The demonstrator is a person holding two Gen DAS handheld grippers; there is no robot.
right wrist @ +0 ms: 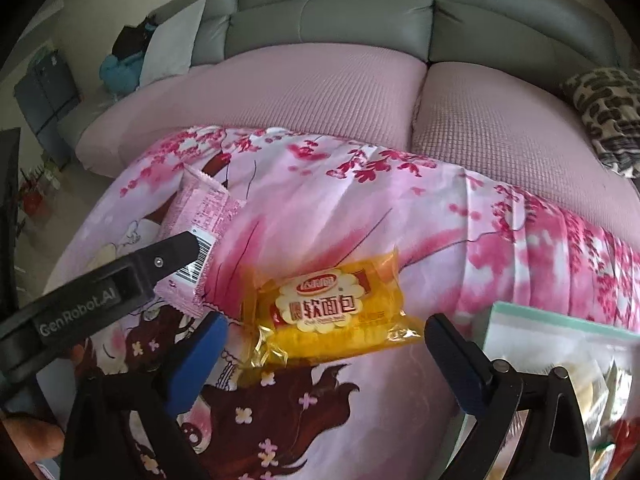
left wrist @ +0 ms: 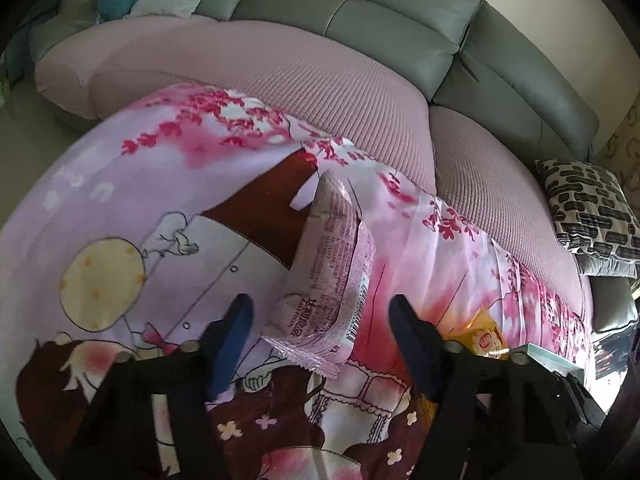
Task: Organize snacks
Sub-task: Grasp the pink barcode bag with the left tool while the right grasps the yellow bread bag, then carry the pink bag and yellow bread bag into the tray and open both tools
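the pink snack packet [left wrist: 328, 276] is lying on the cartoon-print cloth [left wrist: 132, 196], its long axis running away from the left gripper [left wrist: 322, 320], whose fingers are gaping wide around its near end. the yellow bread packet [right wrist: 332, 312] is lying crosswise between the right gripper's [right wrist: 326, 340] wide-open fingers, gripping nothing.

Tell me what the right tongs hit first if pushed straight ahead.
Most likely the yellow bread packet: it lies on the pink cloth between the open right tongs, just ahead, though depth is unclear.
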